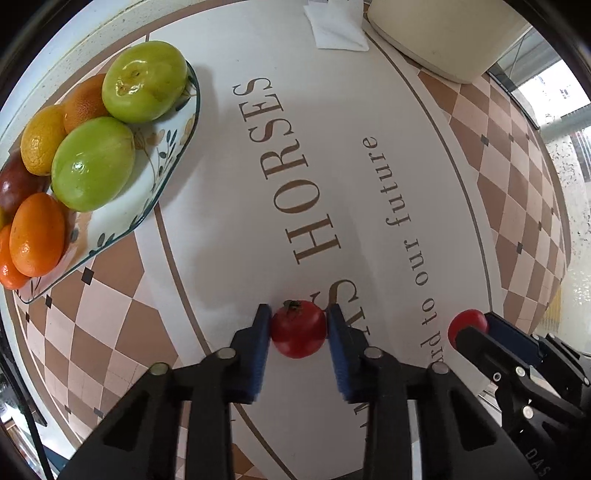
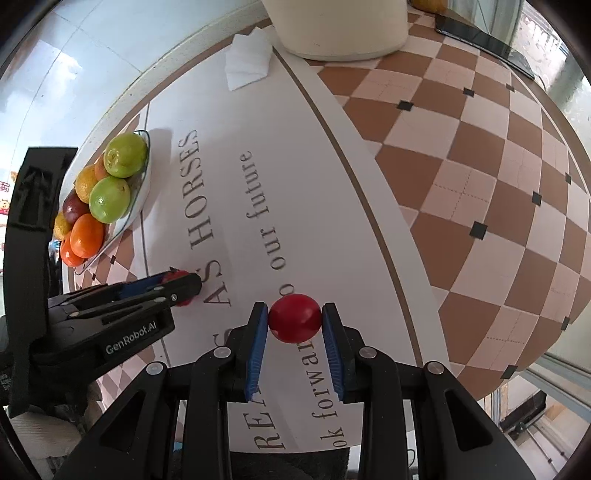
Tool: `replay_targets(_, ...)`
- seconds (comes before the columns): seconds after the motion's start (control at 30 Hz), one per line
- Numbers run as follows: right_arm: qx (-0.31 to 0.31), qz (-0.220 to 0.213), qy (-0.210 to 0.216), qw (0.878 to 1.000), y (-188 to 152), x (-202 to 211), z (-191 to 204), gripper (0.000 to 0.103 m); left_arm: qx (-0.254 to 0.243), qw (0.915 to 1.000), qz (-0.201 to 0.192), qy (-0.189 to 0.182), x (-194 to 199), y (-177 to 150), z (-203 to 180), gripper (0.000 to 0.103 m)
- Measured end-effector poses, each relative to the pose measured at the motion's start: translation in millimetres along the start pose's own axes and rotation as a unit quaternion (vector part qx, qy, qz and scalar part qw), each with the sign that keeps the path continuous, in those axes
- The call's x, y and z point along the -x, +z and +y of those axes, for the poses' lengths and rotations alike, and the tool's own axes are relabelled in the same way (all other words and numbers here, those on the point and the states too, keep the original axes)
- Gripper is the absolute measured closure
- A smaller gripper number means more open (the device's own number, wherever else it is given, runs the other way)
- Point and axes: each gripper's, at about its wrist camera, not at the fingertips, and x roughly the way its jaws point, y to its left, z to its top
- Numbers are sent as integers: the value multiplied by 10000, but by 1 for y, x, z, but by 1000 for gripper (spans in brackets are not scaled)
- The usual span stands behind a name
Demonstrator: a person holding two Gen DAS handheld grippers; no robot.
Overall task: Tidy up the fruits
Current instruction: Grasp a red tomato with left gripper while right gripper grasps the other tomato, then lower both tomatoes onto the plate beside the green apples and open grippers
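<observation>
While both tools sit low over the printed cloth, the scene reads as follows.

Landmark: the large brown word "HORSES" (image 1: 291, 170) printed on the white centre of the checked brown-and-pink tablecloth (image 1: 517, 192); every place below is given relative to it.

Left gripper (image 1: 299, 328): black arms with blue ribbed pads, closed onto a round red tomato with a dark green stem stub (image 1: 298, 329); both pads touch its sides. It sits just past the near end of the word, over the brown letters that precede it. In the right wrist view the same tool (image 2: 184, 286) shows from the side, the tomato (image 2: 177, 277) mostly hidden behind its fingers.

Right gripper (image 2: 294, 321): same build, pads pressed on both sides of a smooth round red fruit without a visible stem (image 2: 294, 322). It lies on the far side of the smaller script line "our future" from the word, near that line's lower end. From the left wrist view this tool (image 1: 476, 332) appears at the right, the red fruit (image 1: 466, 325) at its tip.

Fruit plate: a shallow white oval dish with a dark rim and painted leaves (image 1: 166, 162), left of the word, near the cloth's edge. It carries two shiny green apples (image 1: 144, 86), oranges (image 1: 37, 234), a yellow lemon (image 1: 42, 140) and a dark red fruit (image 1: 14, 184), piled touching.

Beyond the word's far end: a folded white paper napkin (image 1: 334, 26) and, beside it, a cream-coloured rounded container base (image 1: 443, 33).
</observation>
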Motion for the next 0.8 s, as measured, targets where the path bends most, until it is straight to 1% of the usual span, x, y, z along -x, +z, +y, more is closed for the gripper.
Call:
replay_targets(0.13, 84, -67, 103, 9999, 8, 5, 12, 70, 205, 9996, -142, -151, 14, -6, 20, 76)
replay_targets(0.2, 145, -113, 203, 9996, 13, 9, 20, 70, 439, 9984, -167, -325, 25, -8, 36, 76)
replay_targets(0.27, 171, -134, 329, 9992, 18, 11, 26, 70, 773, 9953, -207, -546, 39, -8, 57, 76)
replay_targets(0.37, 203, -125, 646, 9976, 28, 9, 41, 71, 1371, 9857, -304, -935, 61, -3, 96, 76)
replay_targets(0.43, 207, -87, 929, 9954, 37, 3, 55, 71, 1769, 9763, -397, -1181, 76, 0, 118, 76)
replay_targets(0.5, 169, -7, 1288, 9915, 48, -6, 70, 71, 2076, 9680, -476, -1325, 85, 4, 140, 76)
replay_targets(0.6, 149, 64, 1653, 9861, 60, -16, 91, 71, 2479, 9567, -525, -1429, 92, 8, 167, 76)
replay_targets(0.67, 202, 101, 1808, 9833, 70, -26, 110, 71, 2698, 9494, -506, -1528, 88, 6, 184, 76)
replay_targets(0.73, 290, 135, 1809, 9830, 77, -35, 125, 71, 2836, 9456, -474, -1523, 83, 9, 192, 76)
replay_targets(0.8, 374, 204, 1800, 9827, 83, -45, 139, 71, 2905, 9446, -453, -1458, 76, 16, 194, 76)
